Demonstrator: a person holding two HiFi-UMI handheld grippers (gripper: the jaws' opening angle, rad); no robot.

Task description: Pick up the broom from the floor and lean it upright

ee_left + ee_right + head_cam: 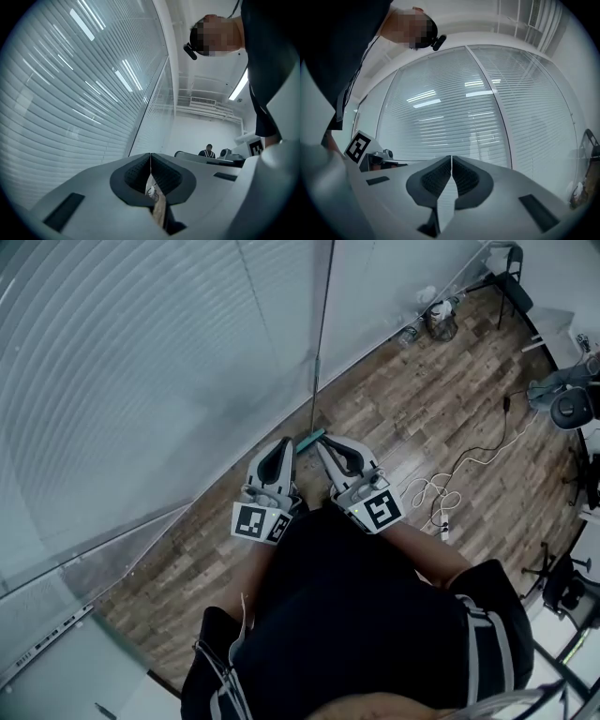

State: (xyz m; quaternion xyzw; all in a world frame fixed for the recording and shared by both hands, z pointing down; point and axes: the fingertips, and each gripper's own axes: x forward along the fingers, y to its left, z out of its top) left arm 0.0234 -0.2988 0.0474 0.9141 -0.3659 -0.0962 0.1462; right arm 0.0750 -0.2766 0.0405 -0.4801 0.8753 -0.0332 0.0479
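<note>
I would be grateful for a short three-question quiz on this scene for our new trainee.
1. True or false: the broom lies flat on the wooden floor.
2. What do the left gripper and the right gripper hold? A) the broom B) a cable C) nothing
3. In a word or two: what pale thing lies looped on the floor to the person's right?

Key
1. False: it stands upright against the glass wall.
2. C: both pairs of jaws are together with nothing between them.
3. The white cable.
</note>
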